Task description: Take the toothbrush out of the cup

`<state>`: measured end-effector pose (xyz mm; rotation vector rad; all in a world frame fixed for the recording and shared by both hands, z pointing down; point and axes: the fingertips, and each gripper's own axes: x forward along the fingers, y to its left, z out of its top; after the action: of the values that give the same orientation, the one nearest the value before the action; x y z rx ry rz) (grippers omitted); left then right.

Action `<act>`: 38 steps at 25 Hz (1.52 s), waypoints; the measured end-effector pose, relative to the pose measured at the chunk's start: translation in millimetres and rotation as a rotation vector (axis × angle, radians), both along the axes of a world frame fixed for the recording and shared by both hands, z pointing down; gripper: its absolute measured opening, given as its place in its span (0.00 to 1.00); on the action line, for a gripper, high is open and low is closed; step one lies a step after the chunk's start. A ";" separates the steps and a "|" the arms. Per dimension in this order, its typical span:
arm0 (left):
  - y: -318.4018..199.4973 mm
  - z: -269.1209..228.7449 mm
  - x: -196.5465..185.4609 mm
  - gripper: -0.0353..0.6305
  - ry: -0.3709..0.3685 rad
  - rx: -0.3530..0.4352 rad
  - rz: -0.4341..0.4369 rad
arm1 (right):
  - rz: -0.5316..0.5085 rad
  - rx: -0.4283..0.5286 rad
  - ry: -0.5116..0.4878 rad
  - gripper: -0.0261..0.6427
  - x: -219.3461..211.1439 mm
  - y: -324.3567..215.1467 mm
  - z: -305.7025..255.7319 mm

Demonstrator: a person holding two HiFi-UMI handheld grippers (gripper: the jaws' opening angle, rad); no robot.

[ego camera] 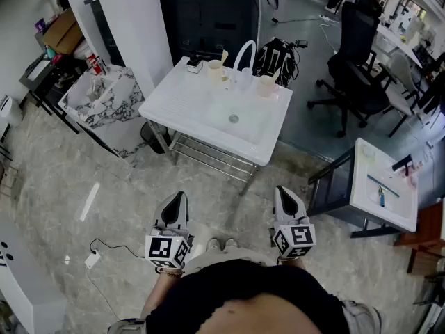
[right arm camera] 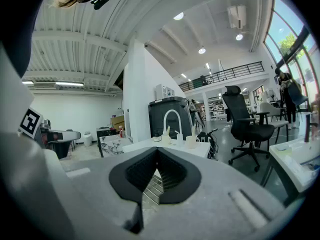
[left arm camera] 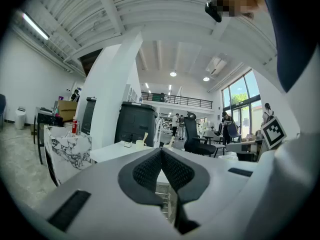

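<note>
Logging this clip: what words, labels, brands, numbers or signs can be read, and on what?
No readable text anywhere.
Left tongs, right tongs: their cubes bear square code patterns, no letters.
Red container by the marble counter: print too small.

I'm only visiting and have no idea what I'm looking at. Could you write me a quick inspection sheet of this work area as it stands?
Surface: white sink table, basin bare, arched faucet at the back.
Job's things: left cup holds a toothbrush; right cup holds one too. Both are untouched.
Clutter: small dark-and-white object at the back left corner.
Grippers: left hand-held gripper and right hand-held gripper are both shut, empty and well short of the table.
Cables: white plug on a thin cord, lying on the floor at the left.
Surroundings: office chair, marble-patterned table, backpack, second white table.
</note>
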<state>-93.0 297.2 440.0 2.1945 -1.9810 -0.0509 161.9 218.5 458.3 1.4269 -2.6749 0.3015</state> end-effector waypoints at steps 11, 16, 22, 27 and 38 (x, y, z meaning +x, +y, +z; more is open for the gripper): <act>-4.1 0.3 -5.7 0.06 -0.007 0.002 -0.010 | 0.001 -0.003 -0.003 0.05 -4.4 -4.0 -0.8; -2.3 0.4 -8.0 0.06 -0.004 -0.002 -0.016 | -0.001 -0.005 0.001 0.05 -7.3 -4.2 -2.3; -2.0 4.8 -8.5 0.06 -0.011 -0.009 -0.014 | 0.028 -0.023 -0.040 0.05 -3.8 -13.2 -0.1; -6.5 3.7 -1.4 0.06 0.006 -0.001 0.005 | 0.032 -0.015 -0.035 0.05 3.6 -17.0 0.5; -24.6 4.5 11.8 0.44 -0.004 0.007 0.018 | -0.066 0.016 -0.054 0.27 -3.3 -22.5 -2.0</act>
<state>-81.1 272.6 444.5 2.2185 -1.9661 -0.0513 158.5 196.0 456.2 1.3504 -2.7672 0.3184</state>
